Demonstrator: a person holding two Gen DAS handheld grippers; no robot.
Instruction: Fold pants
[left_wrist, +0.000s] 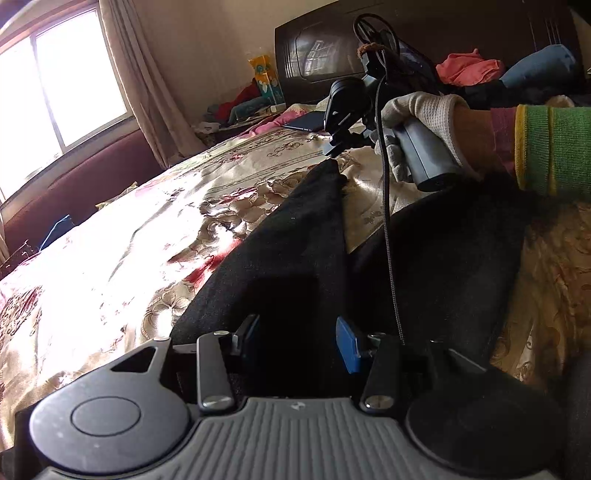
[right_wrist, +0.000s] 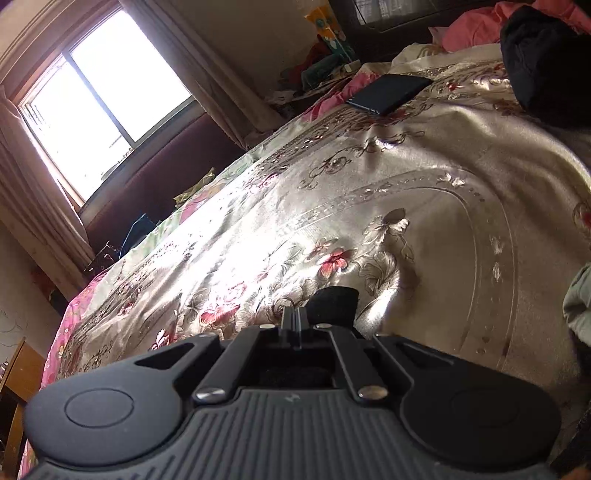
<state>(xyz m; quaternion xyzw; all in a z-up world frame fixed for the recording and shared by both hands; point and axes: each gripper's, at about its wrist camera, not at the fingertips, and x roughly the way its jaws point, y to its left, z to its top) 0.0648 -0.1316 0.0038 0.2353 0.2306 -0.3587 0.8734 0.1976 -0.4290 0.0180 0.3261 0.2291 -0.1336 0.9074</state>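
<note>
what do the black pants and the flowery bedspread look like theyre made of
The black pants look like a matte, slightly fuzzy knit or fleece-type cloth: they reflect no light and show a fine nap, though the exact fibre is unclear. The bedspread looks like glossy satin or a silk-like synthetic: it glares brightly under the window light and its floral pattern appears woven or embroidered in.

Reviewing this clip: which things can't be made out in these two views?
- Waistband of the black fabric pants: left wrist view, hidden under the left claw body.
- Right claw grip point: too small there; right wrist view shows only a black scrap.
- Small dark flat rectangular object: too small to identify.
</note>
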